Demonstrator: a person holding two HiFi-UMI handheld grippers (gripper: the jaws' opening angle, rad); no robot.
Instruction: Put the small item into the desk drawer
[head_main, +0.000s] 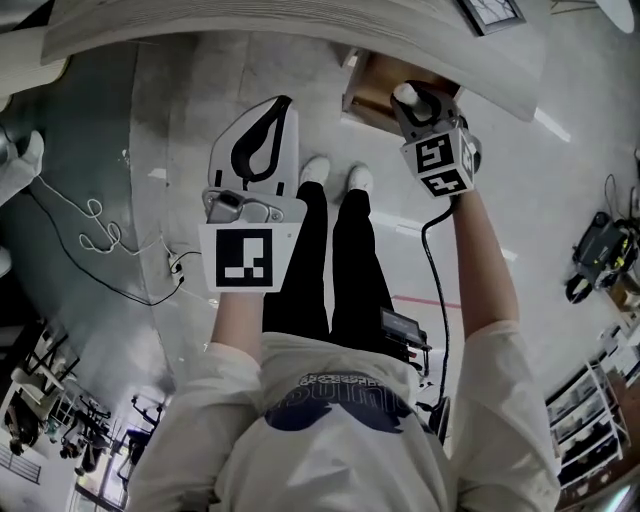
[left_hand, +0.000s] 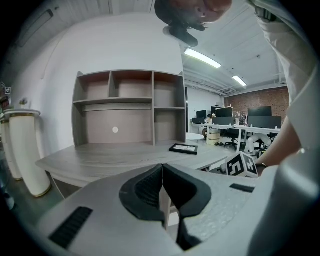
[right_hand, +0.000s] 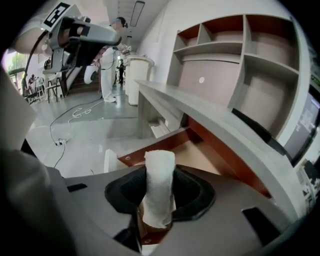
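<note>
A small white rolled cloth (right_hand: 159, 187) stands upright between the jaws of my right gripper (right_hand: 159, 192), which is shut on it. In the head view the white roll (head_main: 405, 94) pokes out of the right gripper (head_main: 412, 100) over the open wooden drawer (head_main: 385, 88) under the desk top. The drawer's pale bottom (right_hand: 200, 155) and red-brown front edge (right_hand: 155, 147) lie just beyond the roll. My left gripper (head_main: 262, 140) hangs above the floor left of the drawer, shut with nothing in it; its dark pads (left_hand: 150, 187) meet.
The grey desk top (head_main: 300, 25) runs across the top of the head view, with a hutch of shelves (left_hand: 125, 107) and a black tray (left_hand: 183, 148) on it. The person's legs and white shoes (head_main: 335, 178) stand below the drawer. A white cable (head_main: 95, 235) lies on the floor at left.
</note>
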